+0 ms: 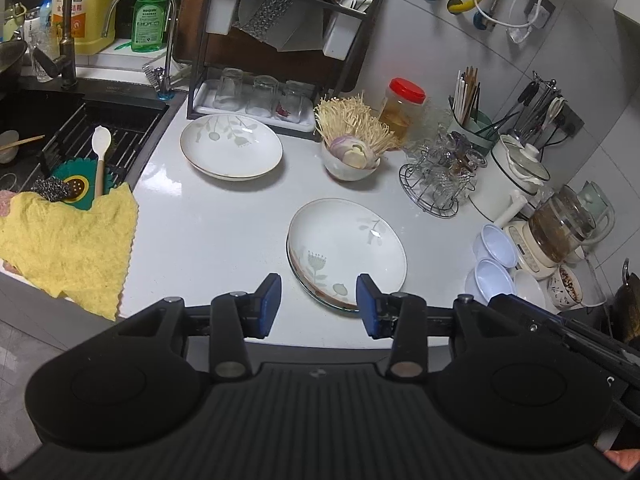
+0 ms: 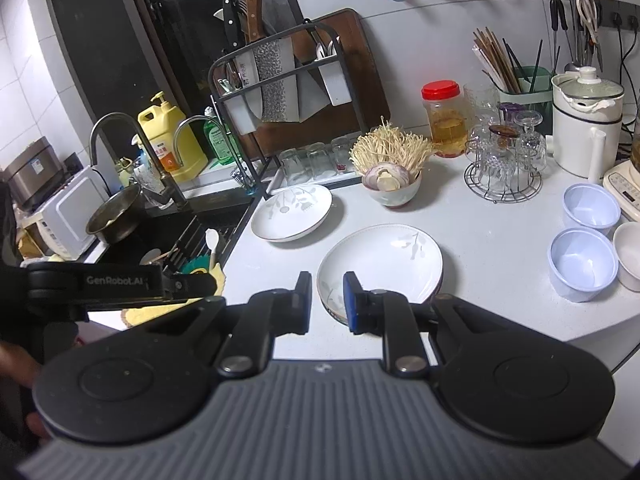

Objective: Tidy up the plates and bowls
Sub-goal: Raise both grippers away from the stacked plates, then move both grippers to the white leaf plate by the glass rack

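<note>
A stack of two shallow white floral plates [image 1: 348, 248] [image 2: 384, 260] lies on the white counter [image 1: 208, 232], close in front of both grippers. A third matching plate [image 1: 231, 146] [image 2: 292, 212] sits farther back, by the sink. My left gripper [image 1: 319, 306] is open above the counter's front edge. The stack's near rim shows just beyond its right finger. My right gripper [image 2: 328, 300] has its jaws a narrow gap apart. The stack's near-left rim shows through that gap, beyond the pads and not pinched. Neither gripper holds anything.
A bowl of onion slices and enoki [image 1: 350, 160] stands behind the plates. Two pale blue cups [image 2: 582, 264] and a wire rack of glasses [image 2: 504, 168] are on the right. The sink [image 1: 60, 120] and a yellow cloth [image 1: 68, 240] are on the left, with a dish rack [image 1: 280, 40] at the back.
</note>
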The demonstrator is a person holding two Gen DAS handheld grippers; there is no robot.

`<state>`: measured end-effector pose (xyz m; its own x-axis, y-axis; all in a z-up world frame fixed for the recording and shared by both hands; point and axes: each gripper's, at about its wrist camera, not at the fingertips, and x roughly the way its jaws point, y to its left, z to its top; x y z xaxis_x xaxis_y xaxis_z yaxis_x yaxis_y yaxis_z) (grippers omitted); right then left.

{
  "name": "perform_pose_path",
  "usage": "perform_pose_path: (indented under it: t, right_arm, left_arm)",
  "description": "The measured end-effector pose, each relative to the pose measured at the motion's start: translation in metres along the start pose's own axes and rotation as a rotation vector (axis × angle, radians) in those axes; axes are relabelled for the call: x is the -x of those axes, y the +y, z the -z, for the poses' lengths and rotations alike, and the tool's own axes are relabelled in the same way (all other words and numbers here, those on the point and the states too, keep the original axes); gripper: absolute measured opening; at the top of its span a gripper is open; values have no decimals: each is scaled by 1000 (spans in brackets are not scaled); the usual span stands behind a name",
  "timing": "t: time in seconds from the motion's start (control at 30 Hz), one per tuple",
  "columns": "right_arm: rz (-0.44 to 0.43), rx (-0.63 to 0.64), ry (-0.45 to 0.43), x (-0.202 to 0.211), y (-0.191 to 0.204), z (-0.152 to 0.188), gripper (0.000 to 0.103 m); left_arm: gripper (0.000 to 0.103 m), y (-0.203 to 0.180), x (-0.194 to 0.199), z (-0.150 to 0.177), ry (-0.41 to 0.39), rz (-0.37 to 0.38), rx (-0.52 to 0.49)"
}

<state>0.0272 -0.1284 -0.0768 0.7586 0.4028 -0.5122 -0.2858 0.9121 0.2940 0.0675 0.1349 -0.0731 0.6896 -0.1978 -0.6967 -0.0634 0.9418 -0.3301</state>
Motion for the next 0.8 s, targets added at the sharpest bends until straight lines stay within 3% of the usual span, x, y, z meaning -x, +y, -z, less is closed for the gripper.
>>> perform_pose_path:
  t: [0.2, 0.23, 0.27, 0.33, 0.5, 0.8]
  right_arm:
    - [-8, 6, 10, -2, -8, 4, 23]
    - [-2, 2, 8, -4, -9, 4, 33]
    - [2, -5, 5, -5, -10, 4, 50]
    - [-6, -19, -9, -6, -13, 3, 67]
    - [-16, -24, 4, -17, -14, 1, 68]
    - [7, -40, 14, -48, -12, -10, 68]
  left_arm:
    - [50, 1, -18, 7, 32, -29, 7]
    - [50, 2, -20, 8, 37, -25, 11]
    - [51, 2, -22, 7, 43, -25, 14]
    - [52, 4, -27, 6, 52, -32, 20]
    - [59, 8, -35, -2, 56, -42, 15]
    - [60, 26, -72, -25, 75, -10, 21]
